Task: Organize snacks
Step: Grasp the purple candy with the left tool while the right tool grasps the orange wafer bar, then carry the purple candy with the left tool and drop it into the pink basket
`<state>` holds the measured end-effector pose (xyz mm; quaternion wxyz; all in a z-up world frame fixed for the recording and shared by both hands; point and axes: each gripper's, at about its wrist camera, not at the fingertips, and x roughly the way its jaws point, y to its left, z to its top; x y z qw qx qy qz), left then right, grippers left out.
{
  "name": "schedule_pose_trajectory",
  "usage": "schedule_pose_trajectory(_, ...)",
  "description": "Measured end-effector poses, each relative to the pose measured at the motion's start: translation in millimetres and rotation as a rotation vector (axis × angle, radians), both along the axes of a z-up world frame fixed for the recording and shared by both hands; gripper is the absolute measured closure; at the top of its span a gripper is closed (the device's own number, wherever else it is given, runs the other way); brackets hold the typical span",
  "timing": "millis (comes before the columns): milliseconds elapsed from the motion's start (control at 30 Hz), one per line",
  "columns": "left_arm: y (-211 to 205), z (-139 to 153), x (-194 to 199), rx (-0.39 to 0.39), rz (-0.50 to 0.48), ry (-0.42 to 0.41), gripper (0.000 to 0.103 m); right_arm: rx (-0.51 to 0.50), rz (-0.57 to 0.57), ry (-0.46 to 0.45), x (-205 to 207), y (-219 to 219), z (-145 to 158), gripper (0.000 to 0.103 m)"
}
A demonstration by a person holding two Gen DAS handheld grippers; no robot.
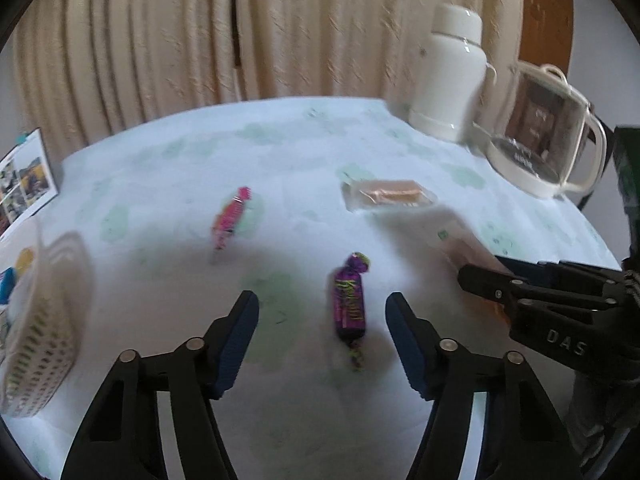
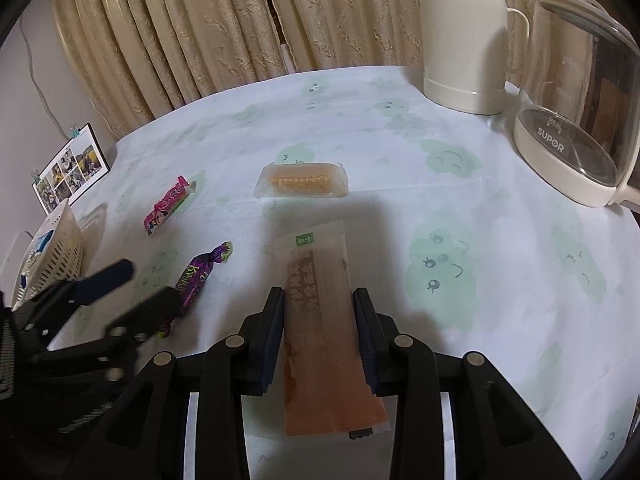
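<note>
The orange bar, a long translucent packet with brown print and a small green mark at its far end, sits between the fingers of the right tongs. Both pads press on its long edges, so these tongs are clamped on it; its near end reaches back under the tongs' body. From the left wrist view only a blurred part of the bar shows past the right tongs' black fingertip.

The left tongs are spread wide, gripping nothing. The purple candy lies on the worktop between their fingers, nearer the right-hand one, touching neither as far as the blur allows. In the right wrist view the same candy lies just left of the bar, its near end hidden behind the left tongs.

Farther off lies the pink candy, to the left, and the clear packet with a golden snack inside, beyond the bar's far end. All three lie apart from one another.

The basket, pale and perforated, stands at the left edge of the worktop with some items in it, too unclear to name. Behind it leans a photo card. At the far right stand a white flask and a glass kettle, side by side. A beige curtain hangs behind the worktop, which wears a pale cloth with green cloud prints.
</note>
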<state>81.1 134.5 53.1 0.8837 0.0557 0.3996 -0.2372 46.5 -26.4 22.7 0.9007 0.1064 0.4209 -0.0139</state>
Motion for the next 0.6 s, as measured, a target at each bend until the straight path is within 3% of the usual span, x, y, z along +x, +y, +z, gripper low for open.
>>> schedule_pose_trajectory(133,-10.9,-12.4,9.6,0.016,-0.029,0.067,0.059,0.008,-0.003,-0.001,-0.4,-1.3,0.6,0.071)
schedule_pose_trajectory(333,-14.8,-12.5,11.1,0.023,-0.038,0.055,0.083,0.011,0.006,-0.009,-1.4,0.9,1.6,0.071)
schedule_pose_trajectory(600,-6.8,-5.4,5.8,0.012,-0.016,0.016,0.086,0.040,0.022,-0.033,-3.8,2.0,5.0,0.071)
